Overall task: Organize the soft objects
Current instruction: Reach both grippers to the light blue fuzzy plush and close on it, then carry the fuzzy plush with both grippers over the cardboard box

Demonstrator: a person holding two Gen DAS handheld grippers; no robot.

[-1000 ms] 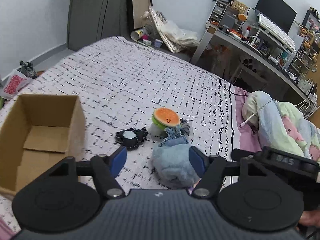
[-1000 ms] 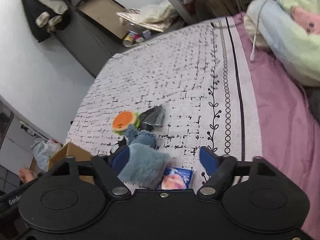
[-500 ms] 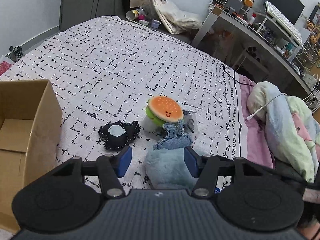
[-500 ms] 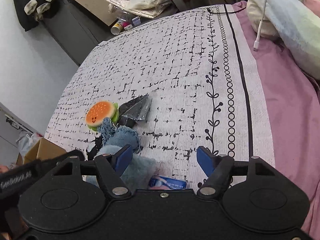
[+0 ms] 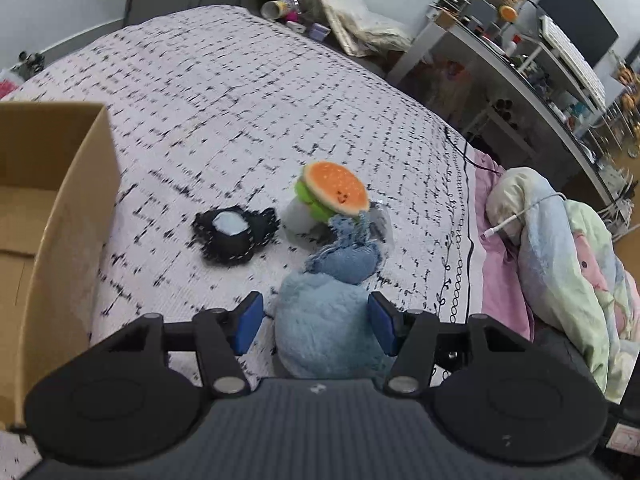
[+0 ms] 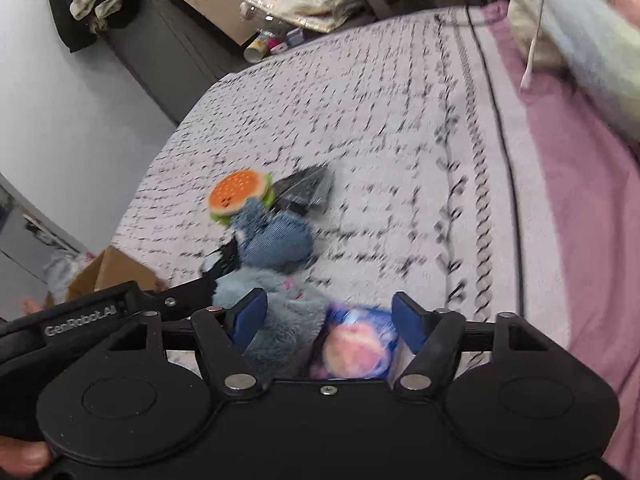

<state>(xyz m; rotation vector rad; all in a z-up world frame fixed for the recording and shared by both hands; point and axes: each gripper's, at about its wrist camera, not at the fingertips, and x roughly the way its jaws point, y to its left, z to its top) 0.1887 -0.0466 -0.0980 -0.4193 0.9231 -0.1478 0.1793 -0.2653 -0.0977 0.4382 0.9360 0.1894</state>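
Observation:
A fluffy light-blue plush [image 5: 324, 328] lies on the patterned bedspread between the fingers of my left gripper [image 5: 316, 323]. Its right pad sits against the plush and its left pad stands just clear. Beyond lie a denim-blue soft piece [image 5: 348, 258], a burger plush [image 5: 334, 194] and a black fuzzy item with a pale centre [image 5: 234, 234]. My right gripper [image 6: 329, 317] hovers low over the same plush [image 6: 280, 320] and a blue-and-pink packet [image 6: 354, 344]. Its jaws are closing, with both things between them and the pads not pressing.
An open cardboard box [image 5: 60, 200] stands at the bed's left side. A dark foil packet [image 6: 304, 192] lies beside the burger. A bundled blanket [image 5: 560, 248] with a white cable rests on the pink sheet at right. A cluttered desk [image 5: 520, 60] stands beyond the bed.
Both grippers have come down and closer to the blue plush. The left jaws have narrowed around it, and the right jaws have narrowed a little.

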